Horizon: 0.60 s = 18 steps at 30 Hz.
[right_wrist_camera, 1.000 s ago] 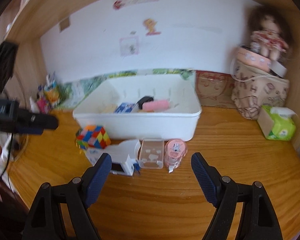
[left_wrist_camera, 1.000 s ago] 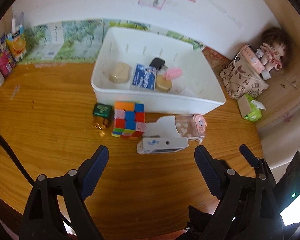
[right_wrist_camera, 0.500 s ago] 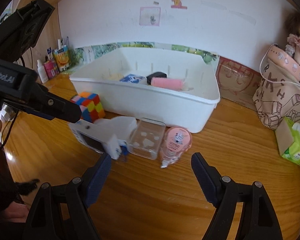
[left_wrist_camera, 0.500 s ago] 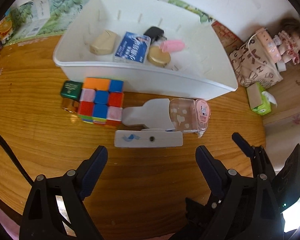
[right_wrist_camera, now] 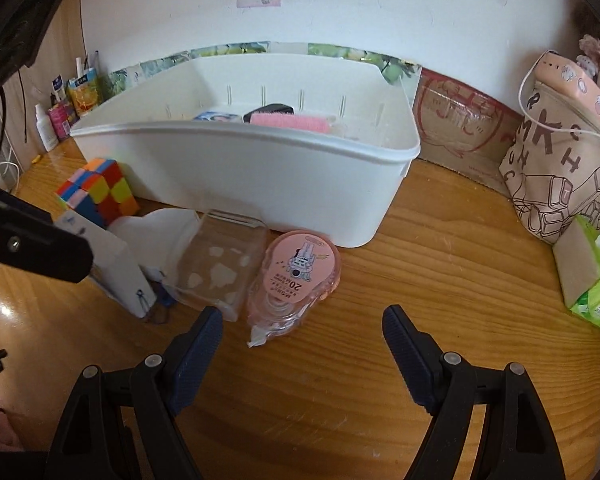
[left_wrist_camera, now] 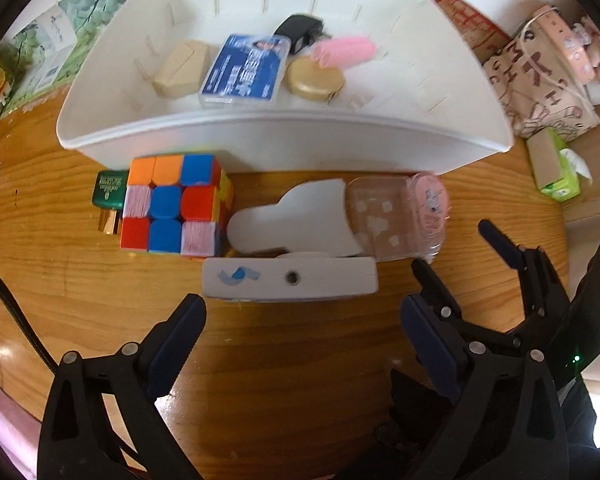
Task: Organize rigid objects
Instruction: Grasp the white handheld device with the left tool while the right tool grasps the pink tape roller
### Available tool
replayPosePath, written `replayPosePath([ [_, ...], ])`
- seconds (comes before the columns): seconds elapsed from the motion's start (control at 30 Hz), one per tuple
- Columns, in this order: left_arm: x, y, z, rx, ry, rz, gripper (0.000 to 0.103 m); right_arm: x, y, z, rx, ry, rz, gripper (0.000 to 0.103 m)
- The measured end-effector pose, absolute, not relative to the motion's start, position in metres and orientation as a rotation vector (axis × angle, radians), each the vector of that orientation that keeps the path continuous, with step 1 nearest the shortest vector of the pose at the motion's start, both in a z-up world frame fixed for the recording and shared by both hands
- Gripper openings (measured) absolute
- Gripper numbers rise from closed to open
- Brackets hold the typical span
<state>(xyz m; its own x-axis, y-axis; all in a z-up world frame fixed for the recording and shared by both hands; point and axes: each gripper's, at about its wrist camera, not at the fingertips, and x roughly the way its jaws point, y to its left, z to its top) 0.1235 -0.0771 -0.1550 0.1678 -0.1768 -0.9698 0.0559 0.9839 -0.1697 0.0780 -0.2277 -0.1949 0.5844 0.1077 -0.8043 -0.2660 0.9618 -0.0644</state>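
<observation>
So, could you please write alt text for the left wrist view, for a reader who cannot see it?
The left hand-held gripper, its jaws opening and empty, points down at a flat white device on a wooden table. Behind the device lie a colour cube, a clear box and a white bin holding small items.

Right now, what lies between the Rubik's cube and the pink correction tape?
In the left wrist view, a white scoop-shaped piece and a clear plastic box lie between the Rubik's cube and the pink correction tape.
</observation>
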Motion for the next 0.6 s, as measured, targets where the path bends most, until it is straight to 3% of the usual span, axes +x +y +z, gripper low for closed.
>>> replayPosePath([
  [0.6,0.139,-0.075,-0.171,-0.127,1.441,-0.153,0.098,0.087,-0.22,-0.209,-0.243,0.895,0.253,0.082],
])
